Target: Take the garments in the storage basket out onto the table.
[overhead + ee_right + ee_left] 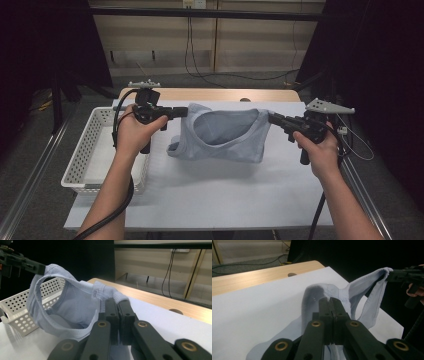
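A pale blue garment (222, 135) is stretched between my two grippers above the white-covered table (225, 195). Its opening gapes upward and its lower part sags toward the sheet. My left gripper (184, 112) is shut on the garment's left edge, and its jaws pinch the ribbed hem (330, 300). My right gripper (271, 117) is shut on the right edge, clamped on the cloth (117, 301). In the left gripper view the garment (364, 297) runs across to the right gripper (404, 275). The right gripper view shows the garment (72, 302) reaching the left gripper (30, 265).
A white perforated basket (87, 150) stands on the table's left side, under my left hand, and is also seen in the right gripper view (17, 310). A bare wooden strip (210, 94) runs along the table's far edge. Dark curtains flank both sides.
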`<state>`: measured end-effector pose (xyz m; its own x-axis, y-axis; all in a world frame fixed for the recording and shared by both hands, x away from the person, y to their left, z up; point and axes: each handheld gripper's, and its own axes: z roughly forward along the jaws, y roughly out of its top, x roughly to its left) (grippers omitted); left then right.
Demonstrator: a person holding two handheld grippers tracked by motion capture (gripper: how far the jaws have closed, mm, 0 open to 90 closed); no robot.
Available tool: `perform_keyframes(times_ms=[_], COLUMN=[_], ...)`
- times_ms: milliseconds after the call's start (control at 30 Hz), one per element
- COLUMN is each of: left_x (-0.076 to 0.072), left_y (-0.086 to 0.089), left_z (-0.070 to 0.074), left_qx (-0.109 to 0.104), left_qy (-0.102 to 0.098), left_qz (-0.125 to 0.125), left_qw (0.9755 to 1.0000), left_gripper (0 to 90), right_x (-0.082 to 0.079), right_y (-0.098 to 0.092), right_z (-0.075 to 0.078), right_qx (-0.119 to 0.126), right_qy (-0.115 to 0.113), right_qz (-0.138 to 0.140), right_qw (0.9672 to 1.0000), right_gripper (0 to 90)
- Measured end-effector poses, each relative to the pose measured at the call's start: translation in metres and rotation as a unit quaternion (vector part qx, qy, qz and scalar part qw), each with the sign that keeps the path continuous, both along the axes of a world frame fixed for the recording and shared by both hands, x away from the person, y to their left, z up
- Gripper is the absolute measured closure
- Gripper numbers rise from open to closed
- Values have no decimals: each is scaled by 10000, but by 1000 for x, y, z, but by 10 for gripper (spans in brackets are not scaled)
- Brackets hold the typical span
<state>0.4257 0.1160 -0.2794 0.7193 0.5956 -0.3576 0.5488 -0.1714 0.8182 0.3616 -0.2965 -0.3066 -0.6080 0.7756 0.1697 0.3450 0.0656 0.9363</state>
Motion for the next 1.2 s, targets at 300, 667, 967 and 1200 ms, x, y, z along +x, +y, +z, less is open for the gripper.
perform_keyframes(times_ms=[300,667,967,1200], left_x=[-3,-9,-10,4], left_y=[-1,1,5,-3], left_z=[10,24,51,50], left_qx=[-35,-111,-178,-183], left_qy=[-57,-71,-257,-198], left_qz=[-91,-176,-178,-136], left_qw=[9999,9998,9994,9995], left_gripper=[891,891,892,892], right_x=[-4,-11,-21,-17], right_y=[3,2,-2,-6], right_z=[8,19,51,58], right_qx=[18,-16,69,-11], right_qy=[-147,-310,-677,-688], right_qz=[70,135,165,60], right_qw=[9999,9994,9975,9976], right_gripper=[880,880,880,880])
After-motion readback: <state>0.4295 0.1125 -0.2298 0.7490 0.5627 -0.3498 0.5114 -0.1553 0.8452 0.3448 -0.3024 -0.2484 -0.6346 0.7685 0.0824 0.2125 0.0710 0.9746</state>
